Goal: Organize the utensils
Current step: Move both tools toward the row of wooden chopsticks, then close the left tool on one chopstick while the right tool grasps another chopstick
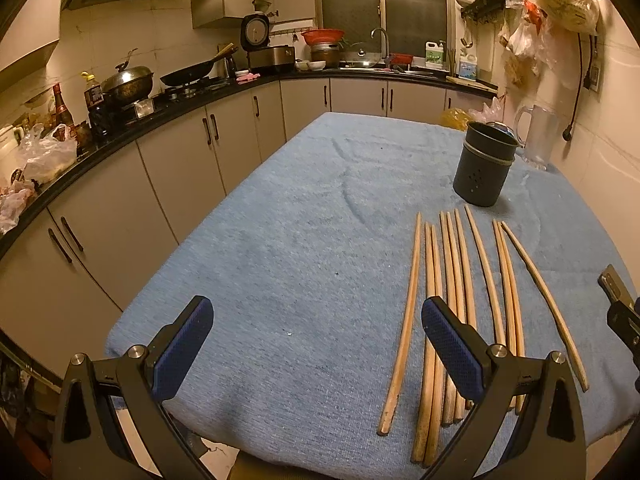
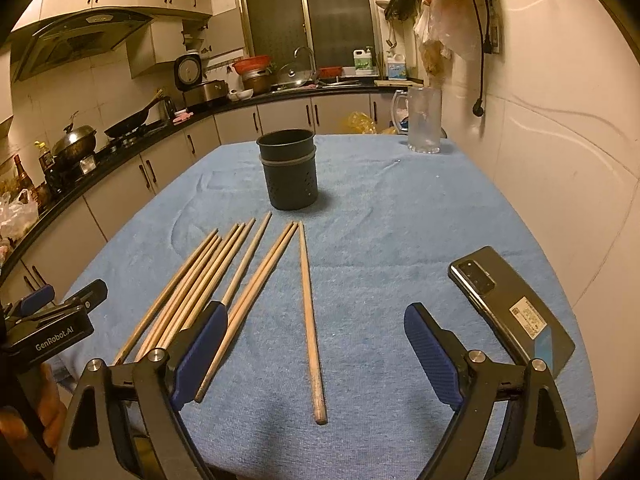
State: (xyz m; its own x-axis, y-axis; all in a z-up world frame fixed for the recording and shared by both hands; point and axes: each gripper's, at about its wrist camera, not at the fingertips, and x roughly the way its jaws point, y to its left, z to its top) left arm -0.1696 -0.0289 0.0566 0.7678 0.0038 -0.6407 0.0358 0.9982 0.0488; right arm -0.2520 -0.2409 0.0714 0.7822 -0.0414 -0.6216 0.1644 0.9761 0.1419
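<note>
Several wooden chopsticks (image 1: pixel 456 280) lie side by side on the blue cloth, also in the right wrist view (image 2: pixel 224 280). One chopstick (image 2: pixel 310 320) lies apart, between the right gripper's fingers. A dark perforated holder (image 1: pixel 484 164) stands upright beyond them, also in the right wrist view (image 2: pixel 289 170). My left gripper (image 1: pixel 316 344) is open and empty above the cloth, left of the chopsticks; it also shows in the right wrist view (image 2: pixel 60 300). My right gripper (image 2: pixel 316 352) is open and empty over the single chopstick.
A black phone (image 2: pixel 508 308) lies on the blue cloth (image 1: pixel 300 220) at the right. A clear jug (image 2: pixel 424 120) stands at the far right corner by the wall. Kitchen counters with pots run along the left and back.
</note>
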